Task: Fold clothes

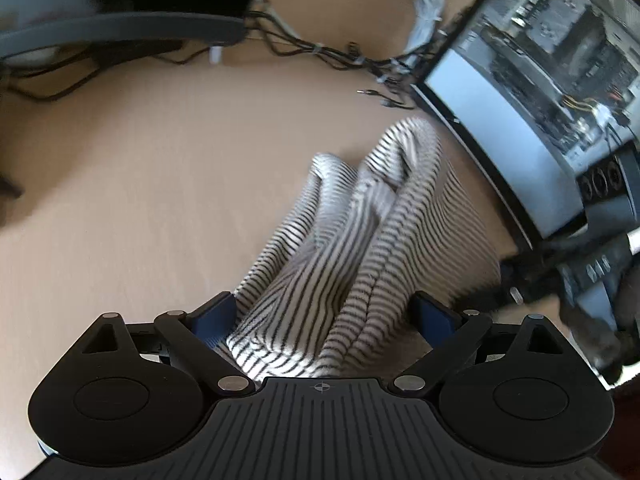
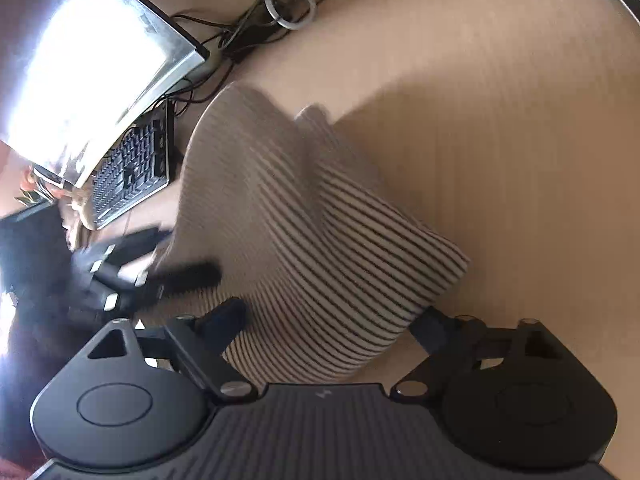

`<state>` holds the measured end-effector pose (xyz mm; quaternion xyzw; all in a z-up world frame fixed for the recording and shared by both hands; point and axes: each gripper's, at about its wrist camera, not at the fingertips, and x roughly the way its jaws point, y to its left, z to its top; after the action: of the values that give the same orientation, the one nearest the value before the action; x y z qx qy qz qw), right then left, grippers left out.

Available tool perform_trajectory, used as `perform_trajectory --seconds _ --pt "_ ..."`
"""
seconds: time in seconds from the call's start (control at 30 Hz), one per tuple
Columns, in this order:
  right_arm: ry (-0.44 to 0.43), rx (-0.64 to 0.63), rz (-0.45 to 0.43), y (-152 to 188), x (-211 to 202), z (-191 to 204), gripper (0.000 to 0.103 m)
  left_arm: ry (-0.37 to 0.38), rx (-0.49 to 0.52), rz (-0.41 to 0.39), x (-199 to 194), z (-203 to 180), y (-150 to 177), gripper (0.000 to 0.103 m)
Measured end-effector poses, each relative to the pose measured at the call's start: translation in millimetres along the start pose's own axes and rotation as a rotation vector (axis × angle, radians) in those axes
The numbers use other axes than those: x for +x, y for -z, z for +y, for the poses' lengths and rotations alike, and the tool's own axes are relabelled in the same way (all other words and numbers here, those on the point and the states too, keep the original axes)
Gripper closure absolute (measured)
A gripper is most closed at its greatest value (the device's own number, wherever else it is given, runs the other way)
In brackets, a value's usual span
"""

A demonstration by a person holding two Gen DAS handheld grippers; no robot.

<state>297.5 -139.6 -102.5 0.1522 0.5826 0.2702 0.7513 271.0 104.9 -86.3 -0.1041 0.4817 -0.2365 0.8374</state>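
- Across the middle of both views, the striped garment (image 1: 352, 248) lies bunched on the tan table (image 1: 140, 184).
- Left gripper (image 1: 324, 312) and right gripper (image 2: 332, 320) are both spread wide, cloth between the fingers, not pinched.
- PC case (image 1: 540, 92) crowds the right edge, cables (image 1: 320, 50) along the top.
- Keyboard (image 2: 132, 168) sits at left in the right view.

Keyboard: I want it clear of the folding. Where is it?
In the right wrist view the keyboard lies at left, below the monitor, beside the striped garment.

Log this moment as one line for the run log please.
task: fold clothes | striped garment bunched on table | left gripper open around it | right gripper open around it
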Motion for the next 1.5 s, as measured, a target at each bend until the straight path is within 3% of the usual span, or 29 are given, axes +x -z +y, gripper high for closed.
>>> perform_trajectory --seconds 0.13,0.3,0.33,0.43,0.6,0.77,0.83,0.93,1.03,1.07,1.17,1.33,1.37,1.43,1.5 --pt "0.063 -0.143 -0.036 -36 25 27 0.017 -0.035 -0.082 -0.024 -16 9 15 0.008" --pt "0.099 -0.374 -0.137 -67 49 88 0.017 -0.033 -0.247 -0.067 -29 24 30 0.008" --pt "0.082 -0.395 -0.161 -69 45 95 0.017 -0.032 -0.264 -0.074 -32 26 33 0.008" --pt "0.047 -0.449 -0.236 -71 26 110 0.0 -0.038 -0.273 -0.094 -35 24 38 0.008" --pt "0.078 -0.447 -0.252 -40 -1 90 0.0 -0.015 -0.308 -0.11 -33 22 40 0.008" --pt "0.115 -0.405 -0.317 -24 -8 64 0.0 0.189 -0.336 -0.078 -5 -14 31 0.008" --pt "0.141 -0.4 -0.366 -25 -15 62 0.0 0.259 -0.274 -0.036 5 -39 31 0.008" --pt "0.2 -0.449 -0.446 -20 -31 68 0.0 0.27 -0.159 -0.022 -5 -59 33 0.008" --pt "0.282 -0.602 -0.479 0 -37 82 0.004 0.215 -0.16 -0.086 -37 -46 30 0.007" --pt "0.295 -0.654 -0.478 11 -37 88 0.014 0.179 -0.172 -0.117 -47 -39 28 0.007" --pt "0.284 -0.763 -0.445 42 -29 102 0.032 0.0 -0.181 -0.192 -57 -25 11 0.007" --pt "0.311 -0.876 -0.362 72 8 117 0.032 -0.335 -0.133 -0.218 -40 -4 -15 0.008" --pt "0.332 -0.875 -0.333 76 16 112 0.032 -0.361 -0.155 -0.199 -34 5 -17 0.008" --pt "0.361 -0.878 -0.293 84 26 101 0.032 -0.34 -0.227 -0.174 -29 19 -12 0.007" --pt "0.373 -0.908 -0.319 92 23 101 0.032 -0.323 -0.259 -0.166 -27 22 -8 0.007"
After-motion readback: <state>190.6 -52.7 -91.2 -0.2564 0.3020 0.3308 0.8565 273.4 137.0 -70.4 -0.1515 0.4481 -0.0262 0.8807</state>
